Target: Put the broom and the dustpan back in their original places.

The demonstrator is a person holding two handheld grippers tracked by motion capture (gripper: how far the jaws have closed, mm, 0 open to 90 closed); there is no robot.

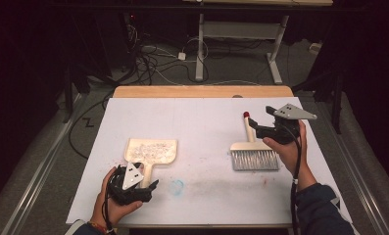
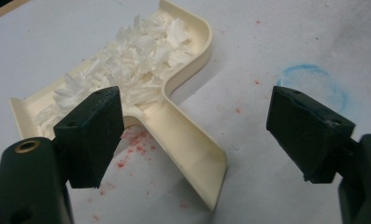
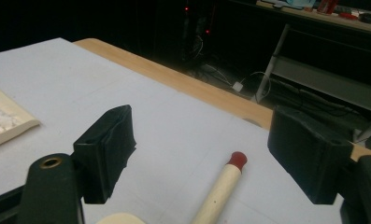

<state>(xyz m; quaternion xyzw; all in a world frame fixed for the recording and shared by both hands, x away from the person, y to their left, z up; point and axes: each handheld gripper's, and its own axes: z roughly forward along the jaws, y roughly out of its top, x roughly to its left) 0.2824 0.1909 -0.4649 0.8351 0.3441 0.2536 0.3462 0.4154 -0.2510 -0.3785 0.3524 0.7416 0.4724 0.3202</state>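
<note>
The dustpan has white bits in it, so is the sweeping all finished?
Mostly, it seems. The white scraps sit heaped in the dustpan, and the brush lies flat on the table. Both grippers, left and right, are open and hold nothing. Probably left: emptying the pan; faint red specks remain.

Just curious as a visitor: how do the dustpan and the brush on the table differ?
The dustpan holds white scraps; the brush carries none that can be seen. The dustpan has a flat, channel-shaped handle, the brush a round one with a red tip. The dustpan lies by the left gripper, the brush by the right gripper. Both are cream, lie flat and are unheld.
</note>
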